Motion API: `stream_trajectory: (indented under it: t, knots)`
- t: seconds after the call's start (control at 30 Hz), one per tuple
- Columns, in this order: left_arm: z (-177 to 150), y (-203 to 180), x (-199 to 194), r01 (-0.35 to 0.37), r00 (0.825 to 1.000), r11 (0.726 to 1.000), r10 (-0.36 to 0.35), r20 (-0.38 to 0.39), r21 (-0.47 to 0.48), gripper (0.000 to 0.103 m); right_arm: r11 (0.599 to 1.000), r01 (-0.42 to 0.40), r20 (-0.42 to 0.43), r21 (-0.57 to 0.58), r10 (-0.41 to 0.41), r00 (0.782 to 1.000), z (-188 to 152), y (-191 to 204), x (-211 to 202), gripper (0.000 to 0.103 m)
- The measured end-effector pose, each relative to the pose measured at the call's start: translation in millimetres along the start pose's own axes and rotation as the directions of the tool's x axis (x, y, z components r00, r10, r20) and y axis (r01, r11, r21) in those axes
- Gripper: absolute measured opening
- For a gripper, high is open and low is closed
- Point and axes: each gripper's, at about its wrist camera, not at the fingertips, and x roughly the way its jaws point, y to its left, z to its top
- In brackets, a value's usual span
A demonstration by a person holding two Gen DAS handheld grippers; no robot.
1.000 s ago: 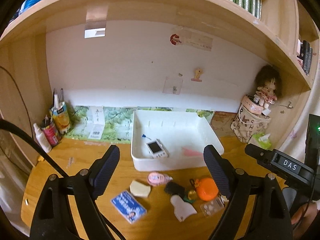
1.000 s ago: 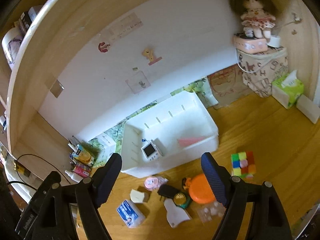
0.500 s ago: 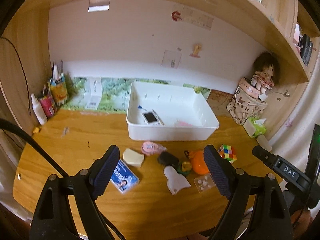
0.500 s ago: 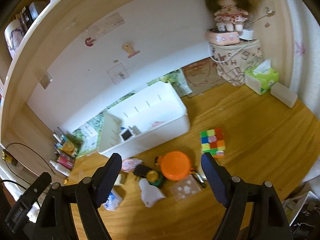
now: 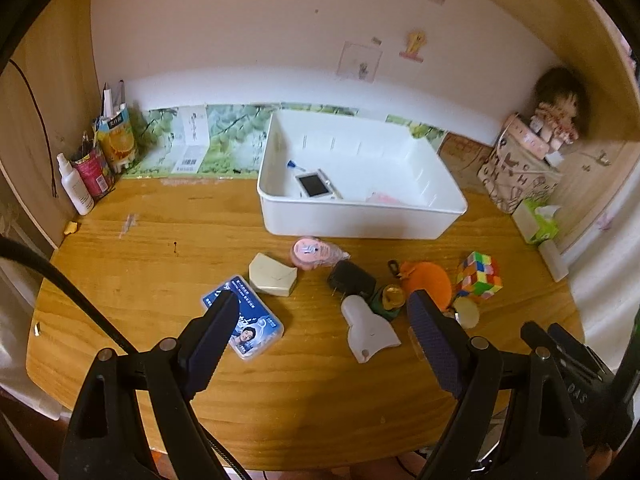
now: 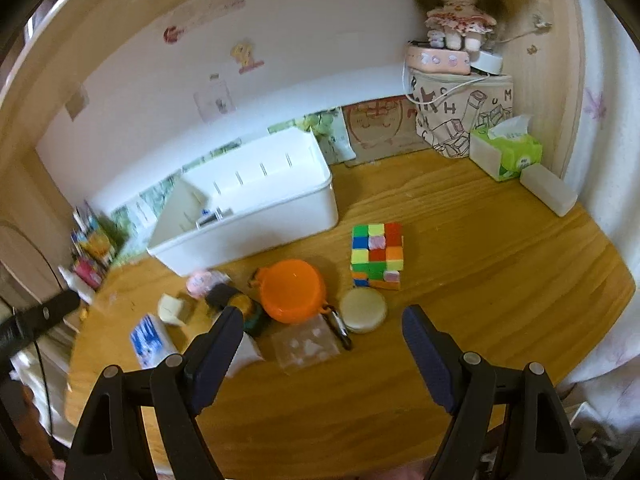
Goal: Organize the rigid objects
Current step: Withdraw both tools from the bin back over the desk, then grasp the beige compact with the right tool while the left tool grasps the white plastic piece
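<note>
**Desk alcove: small objects loose in front of the bin, both grippers empty**

A wooden desk [image 5: 160, 256] is seen, set into a wooden alcove with a white back wall [image 5: 240, 48]. A few stickers and a clear pocket are stuck on the wall. A strip of leaf-patterned paper [image 5: 224, 136] is laid along the foot of the wall.

A white bin [image 5: 360, 216] is placed toward the back of the desk. A small white device with a screen [image 5: 314, 185] and a pink item [image 5: 384, 199] are seen inside it.

The loose objects are spread on the desk just in front of the bin: a blue card case [image 5: 250, 326], a cream block [image 5: 272, 274], a pink tape dispenser [image 5: 312, 254], a black plug [image 5: 352, 279], a white plastic piece [image 5: 368, 330], an orange lid [image 6: 292, 290], a colour cube [image 6: 377, 254], a round cream tin [image 6: 363, 310] and a clear packet [image 6: 306, 346].

At the left corner a spray bottle [image 5: 74, 184] and cartons are stood. At the right a doll [image 6: 456, 8] is seated on a printed bag [image 6: 460, 116], with a green tissue pack [image 6: 506, 154] beside it.

The left gripper [image 5: 322, 340] is held wide above the desk, nothing between its jaws. The right gripper [image 6: 322, 346] is likewise held wide and empty.
</note>
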Motion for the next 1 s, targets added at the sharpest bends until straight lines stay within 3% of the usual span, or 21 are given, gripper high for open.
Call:
stream_trajectory:
  t: [0.27, 0.47, 0.73, 1.0]
  knots:
    - [1.8, -15.4, 37.9, -0.054, 0.99, 0.998, 0.056, -0.129, 0.017, 0.088, 0.998, -0.016, -0.109, -0.054, 0.01, 0.994, 1.8, -17.5, 25.1, 0.082]
    - [-8.9, -23.5, 71.1, -0.095, 0.965, 0.995, 0.095, -0.244, 0.015, 0.088, 0.995, -0.046, -0.186, -0.086, 0.029, 0.982, 12.5, -24.8, 47.2, 0.082]
    - [-21.0, -28.5, 109.7, -0.127, 0.918, 0.991, 0.104, -0.382, -0.036, 0.088, 0.982, -0.123, -0.362, -0.145, 0.063, 0.93, 15.5, -26.6, 89.5, 0.082]
    - [-31.9, -27.8, 142.1, -0.189, 0.864, 0.974, 0.105, -0.493, -0.123, 0.088, 0.96, -0.142, -0.473, -0.243, 0.011, 0.881, 20.7, -27.9, 122.2, 0.082]
